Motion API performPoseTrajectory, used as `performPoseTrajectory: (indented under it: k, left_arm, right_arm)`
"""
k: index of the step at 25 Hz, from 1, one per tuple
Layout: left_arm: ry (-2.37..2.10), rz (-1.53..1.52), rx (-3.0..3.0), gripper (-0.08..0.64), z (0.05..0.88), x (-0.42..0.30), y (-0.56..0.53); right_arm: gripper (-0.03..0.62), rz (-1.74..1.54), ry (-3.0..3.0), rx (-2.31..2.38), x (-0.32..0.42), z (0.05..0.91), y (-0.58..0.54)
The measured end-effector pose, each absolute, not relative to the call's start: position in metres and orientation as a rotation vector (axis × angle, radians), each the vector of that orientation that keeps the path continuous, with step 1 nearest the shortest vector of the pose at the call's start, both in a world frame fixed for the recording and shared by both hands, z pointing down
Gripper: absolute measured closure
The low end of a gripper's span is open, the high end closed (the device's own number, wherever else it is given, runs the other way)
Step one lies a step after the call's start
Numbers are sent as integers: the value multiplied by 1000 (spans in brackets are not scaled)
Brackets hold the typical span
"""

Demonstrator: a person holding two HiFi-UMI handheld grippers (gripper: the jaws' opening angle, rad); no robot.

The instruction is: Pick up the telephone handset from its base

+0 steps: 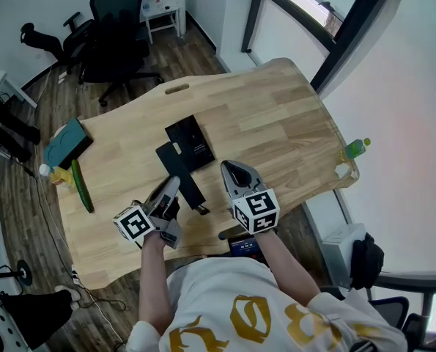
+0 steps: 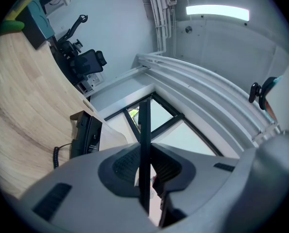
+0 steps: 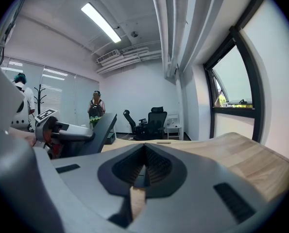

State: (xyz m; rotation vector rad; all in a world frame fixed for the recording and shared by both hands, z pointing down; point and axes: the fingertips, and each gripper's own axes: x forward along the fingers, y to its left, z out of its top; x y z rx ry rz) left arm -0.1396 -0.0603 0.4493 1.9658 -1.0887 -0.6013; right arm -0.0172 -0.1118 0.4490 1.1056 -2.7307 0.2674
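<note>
The black telephone base (image 1: 192,141) lies flat near the middle of the wooden table (image 1: 276,123). My left gripper (image 1: 174,188) is shut on the black handset (image 1: 179,171), which slants off to the near left of the base with its cord (image 1: 203,210) trailing behind. In the left gripper view the handset (image 2: 144,130) shows edge-on as a thin dark bar between the jaws of the left gripper (image 2: 145,166), with the base (image 2: 86,135) and coiled cord (image 2: 57,157) beyond. My right gripper (image 1: 229,167) (image 3: 144,171) is shut and holds nothing, just right of the handset (image 3: 98,129).
A teal box (image 1: 67,141), a cucumber (image 1: 82,187) and a yellow item (image 1: 58,175) sit at the table's left edge. A green bottle (image 1: 357,148) stands at the right edge. An office chair (image 1: 119,20) is beyond the table; a person (image 3: 95,108) stands far off.
</note>
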Motion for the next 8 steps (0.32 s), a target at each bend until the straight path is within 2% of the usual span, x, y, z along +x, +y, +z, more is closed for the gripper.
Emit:
performPoseTrajectory:
  k: [8]
  left_arm:
    - [-1076, -619, 1948, 488, 443, -140, -65]
  right_arm:
    - [588, 270, -2732, 1093, -21, 449, -116]
